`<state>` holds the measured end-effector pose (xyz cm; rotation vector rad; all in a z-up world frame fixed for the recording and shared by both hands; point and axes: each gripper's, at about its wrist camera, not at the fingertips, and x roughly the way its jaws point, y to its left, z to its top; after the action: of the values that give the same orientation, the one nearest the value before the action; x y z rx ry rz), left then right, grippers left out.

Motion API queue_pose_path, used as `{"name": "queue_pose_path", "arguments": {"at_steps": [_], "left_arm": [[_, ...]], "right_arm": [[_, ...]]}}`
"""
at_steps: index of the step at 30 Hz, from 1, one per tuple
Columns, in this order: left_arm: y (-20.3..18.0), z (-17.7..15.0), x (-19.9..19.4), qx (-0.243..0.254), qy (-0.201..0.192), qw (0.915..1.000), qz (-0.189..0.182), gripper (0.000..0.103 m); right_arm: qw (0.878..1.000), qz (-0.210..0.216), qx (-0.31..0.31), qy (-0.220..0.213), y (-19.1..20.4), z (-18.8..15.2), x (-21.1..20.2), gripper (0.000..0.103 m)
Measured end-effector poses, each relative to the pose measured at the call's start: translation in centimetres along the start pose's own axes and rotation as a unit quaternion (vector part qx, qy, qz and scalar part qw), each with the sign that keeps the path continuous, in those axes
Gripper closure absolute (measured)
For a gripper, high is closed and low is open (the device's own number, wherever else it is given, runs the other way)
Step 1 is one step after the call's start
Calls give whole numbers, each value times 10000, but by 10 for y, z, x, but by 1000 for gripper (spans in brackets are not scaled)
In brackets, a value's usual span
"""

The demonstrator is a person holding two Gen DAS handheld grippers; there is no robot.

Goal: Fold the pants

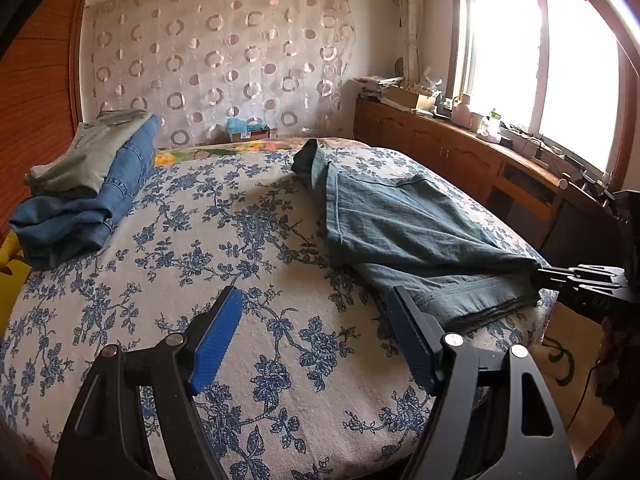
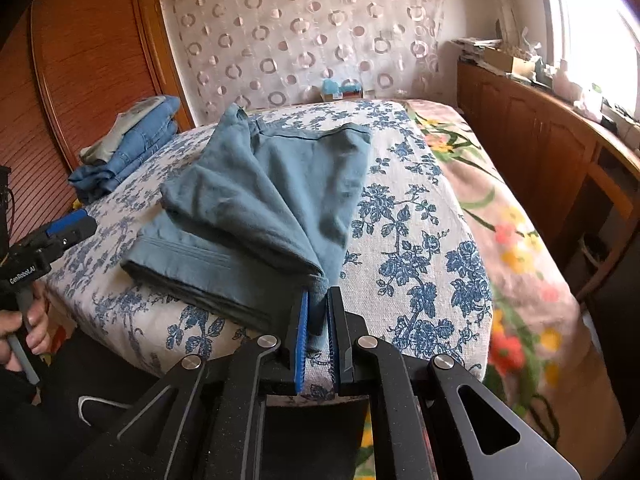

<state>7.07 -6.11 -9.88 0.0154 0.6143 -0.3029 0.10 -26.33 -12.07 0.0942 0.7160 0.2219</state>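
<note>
Where curtains (image 1: 224,60) hang, floral bedspread (image 1: 240,280) lies.

left gripper (image 1: 316,334): fingers wide apart | right gripper (image 2: 318,318): fingers nearly together

The only readable text is "GenRobot.AI", printed in white on the black body of the left gripper (image 2: 86,222), seen at the left edge of the right wrist view. Nothing else carries legible lettering.
</note>
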Motion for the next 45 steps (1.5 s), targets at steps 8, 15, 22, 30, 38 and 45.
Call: {"name": "queue_pose_path", "arguments": {"at_steps": [8,15,22,30,38,45], "left_arm": [[-5,15,12,71,93,9998,-174,27],[-14,27,34,130,207,9992,-307,27],[-23,26,47,173,332,9985,-409,27],[-26,19,56,274,476,9980,-312,27],[-22,16,64,213,566,9979,-251,27],[-19,15,67,167,622,9976,-270,27]], "right_arm": [[9995,-109,-104,-282,-2,11,-15,61],[9988,-157,-312,-335,-10,51,8,60],[9995,-121,-294,0,-31,95,70,60],[9979,-109,133,620,-60,141,153,68],[9961,177,238,829,-62,160,185,91],[9944,-796,34,695,-60,165,186,102]]}}
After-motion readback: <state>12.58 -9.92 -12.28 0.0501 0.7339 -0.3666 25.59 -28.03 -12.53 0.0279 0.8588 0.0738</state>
